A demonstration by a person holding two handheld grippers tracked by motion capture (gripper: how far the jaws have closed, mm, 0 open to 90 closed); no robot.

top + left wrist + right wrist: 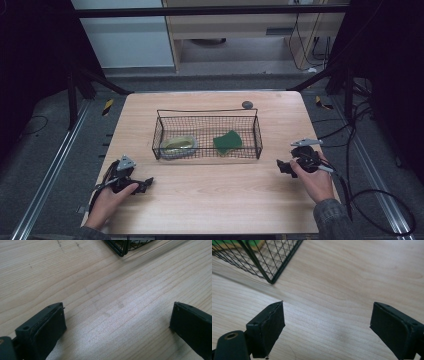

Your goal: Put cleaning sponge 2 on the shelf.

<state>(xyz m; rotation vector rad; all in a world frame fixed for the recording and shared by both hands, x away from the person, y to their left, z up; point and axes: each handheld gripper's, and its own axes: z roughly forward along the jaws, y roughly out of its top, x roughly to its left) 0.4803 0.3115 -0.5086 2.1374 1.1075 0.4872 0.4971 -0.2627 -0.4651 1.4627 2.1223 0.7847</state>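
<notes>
A black wire basket (207,111) stands in the middle of the wooden table (210,195). Inside it lie a green sponge (227,142) on the right and a small clear bowl (178,145) with something yellow-green in it on the left. My left gripper (148,183) rests low at the table's front left, jaws wide apart over bare wood (117,315). My right gripper (281,166) sits at the front right, just off the basket's near right corner (270,280), open with nothing between its jaws (327,325).
A small dark round object (247,104) lies on the table behind the basket's far right corner. Cables (370,195) trail off the table's right side. Bare wood stretches between the two grippers in front of the basket.
</notes>
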